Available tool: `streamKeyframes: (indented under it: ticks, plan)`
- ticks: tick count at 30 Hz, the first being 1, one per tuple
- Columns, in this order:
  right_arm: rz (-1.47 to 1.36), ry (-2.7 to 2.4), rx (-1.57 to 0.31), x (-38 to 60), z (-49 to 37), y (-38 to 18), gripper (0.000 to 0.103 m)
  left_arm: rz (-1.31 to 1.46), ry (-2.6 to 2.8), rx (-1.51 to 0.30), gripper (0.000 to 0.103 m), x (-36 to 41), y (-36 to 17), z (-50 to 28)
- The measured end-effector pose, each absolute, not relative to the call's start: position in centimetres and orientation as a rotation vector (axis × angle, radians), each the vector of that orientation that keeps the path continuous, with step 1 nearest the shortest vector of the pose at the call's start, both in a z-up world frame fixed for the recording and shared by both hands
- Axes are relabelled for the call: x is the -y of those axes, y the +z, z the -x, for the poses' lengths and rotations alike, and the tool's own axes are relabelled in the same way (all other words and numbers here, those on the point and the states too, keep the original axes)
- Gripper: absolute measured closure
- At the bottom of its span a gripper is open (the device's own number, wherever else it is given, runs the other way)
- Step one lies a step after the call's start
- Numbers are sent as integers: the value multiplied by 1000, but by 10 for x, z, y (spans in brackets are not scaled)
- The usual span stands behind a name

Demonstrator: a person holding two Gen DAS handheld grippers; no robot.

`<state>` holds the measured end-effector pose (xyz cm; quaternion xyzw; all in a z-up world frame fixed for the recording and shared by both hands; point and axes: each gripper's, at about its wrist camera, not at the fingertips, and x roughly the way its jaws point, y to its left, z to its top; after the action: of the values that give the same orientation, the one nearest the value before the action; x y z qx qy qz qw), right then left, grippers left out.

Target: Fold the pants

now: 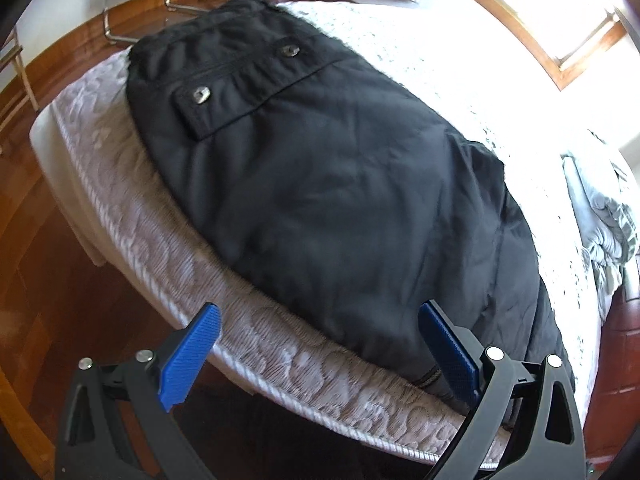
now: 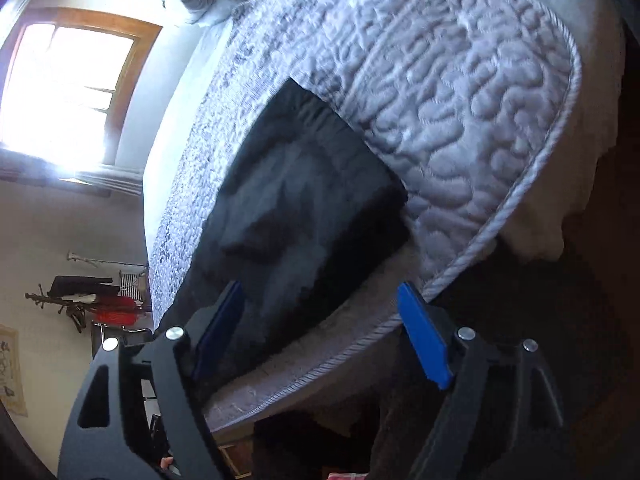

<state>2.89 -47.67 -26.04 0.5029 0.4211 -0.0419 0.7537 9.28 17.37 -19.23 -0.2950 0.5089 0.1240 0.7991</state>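
Wooden flooring (image 1: 48, 248) is seen around one quilted mattress (image 1: 132, 216), on which one pair of black pants (image 1: 320, 184) is laid flat ahead of both claws. Its long axis runs away from the left gripper (image 1: 320, 356), waistband at the far end; two buttons (image 1: 199, 95) are counted there. The near hem is cut off behind the left gripper's right finger. Both the left gripper and the right gripper (image 2: 320, 344) are held spread wide, gripping nothing. Pants detail in the right view is blurred.

Pants (image 2: 304, 216) blurred; hem overhanging mattress (image 2: 460, 92)
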Motion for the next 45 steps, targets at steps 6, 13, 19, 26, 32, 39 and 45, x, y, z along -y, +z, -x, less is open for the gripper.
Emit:
streamKeyframes:
  ticks: [6, 13, 19, 26, 32, 39, 45]
  plan:
    - [-1163, -64, -919, 477, -44, -276, 24, 664, 295, -1114, 4, -185, -203, -81]
    - [-1214, -62, -925, 474, -56, -287, 33, 663, 308, -1139, 4, -189, -214, -84]
    - [-1154, -54, -924, 476, -71, -275, 78, 664, 336, -1144, 4, -194, -223, -101]
    - [-1058, -8, -922, 477, -96, -245, 93, 667, 364, -1155, 4, -210, -231, -122]
    - [-991, 7, -882, 491, -113, -211, 94, 620, 378, -1146, 4, -199, -232, -143]
    - [-947, -92, -847, 538, -111, -192, 94, 586, 291, -1166, 4, -159, -231, -181]
    - [-965, -201, -858, 569, -93, -215, 94, 572, 237, -1145, 4, -135, -233, -216]
